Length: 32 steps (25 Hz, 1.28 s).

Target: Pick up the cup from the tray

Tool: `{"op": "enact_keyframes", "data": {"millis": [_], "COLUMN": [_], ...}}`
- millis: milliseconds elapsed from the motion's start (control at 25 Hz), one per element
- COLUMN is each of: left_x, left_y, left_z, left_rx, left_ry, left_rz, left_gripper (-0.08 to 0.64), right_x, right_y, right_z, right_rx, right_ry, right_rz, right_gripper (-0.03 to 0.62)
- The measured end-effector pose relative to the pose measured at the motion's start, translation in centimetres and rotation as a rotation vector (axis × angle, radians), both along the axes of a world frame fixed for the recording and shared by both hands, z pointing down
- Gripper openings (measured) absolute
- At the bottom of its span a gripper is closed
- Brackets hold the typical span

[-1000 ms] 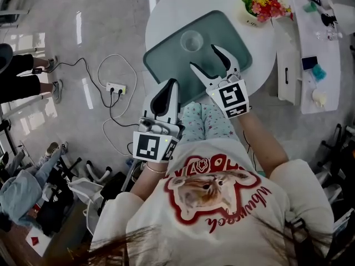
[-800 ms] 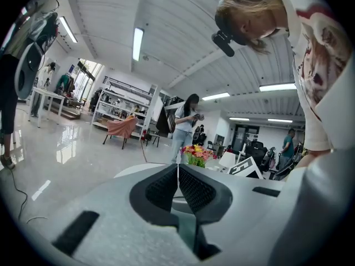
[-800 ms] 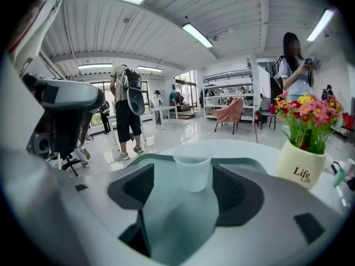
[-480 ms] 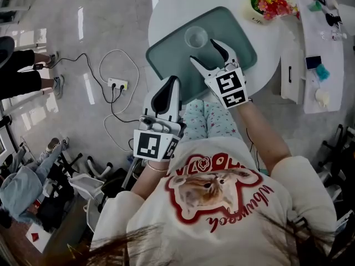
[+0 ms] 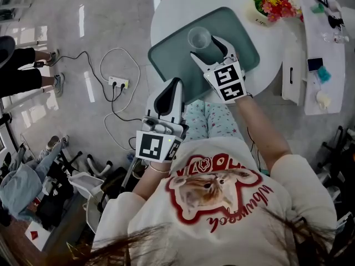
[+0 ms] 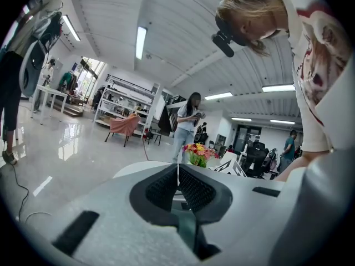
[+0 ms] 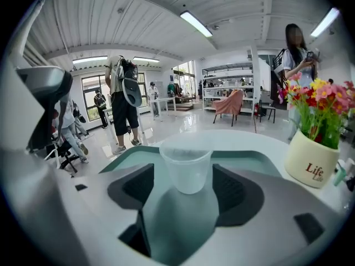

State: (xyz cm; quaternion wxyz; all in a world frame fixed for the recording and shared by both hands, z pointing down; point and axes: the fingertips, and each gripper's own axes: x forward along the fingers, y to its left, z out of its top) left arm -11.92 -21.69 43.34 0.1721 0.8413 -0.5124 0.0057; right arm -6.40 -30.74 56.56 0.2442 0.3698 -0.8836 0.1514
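Observation:
A clear plastic cup (image 5: 198,37) stands upright on a teal tray (image 5: 172,60) on the round white table (image 5: 172,10). My right gripper (image 5: 205,47) is open over the tray, its fingertips on either side of the cup's near wall. In the right gripper view the cup (image 7: 186,168) sits just at the mouth of the open gripper (image 7: 186,190), with a gap to each black pad, and the tray (image 7: 247,159) runs behind it. My left gripper (image 5: 175,83) hangs shut and empty off the table's near edge; in the left gripper view its pads (image 6: 177,173) meet.
A cream pot of flowers (image 5: 272,1) stands on the table right of the tray, and appears as the flower pot (image 7: 312,162) close to my right jaw. A white side table (image 5: 327,49) holds small items. A power strip (image 5: 117,83) and cables lie on the floor at left.
My right gripper has moved forward over the tray, up to the cup, so the cup now sits at its open fingertips. The left gripper has stayed where it was.

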Motion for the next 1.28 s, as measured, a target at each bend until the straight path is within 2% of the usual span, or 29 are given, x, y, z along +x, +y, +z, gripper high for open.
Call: {"op": "enact_keyframes", "data": {"millis": [440,1280], "left_x": [-0.4,0.0], "left_y": [-0.5,-1.0], "left_z": [0.0,-0.5], "left_rx": [-0.004,-0.011], "left_ry": [-0.001,0.027], "left_rz": [-0.014,-0.028], "left_gripper": [0.015,0.014], "right_x": [-0.4,-0.7], "right_y": [-1.1,-3.0], "right_z": [1.4,2.0], "right_rx": [-0.03,-0.038], "right_ry": [0.035,0.042], "right_rz": [0.003,0.007], "right_gripper": [0.302,0.302]}}
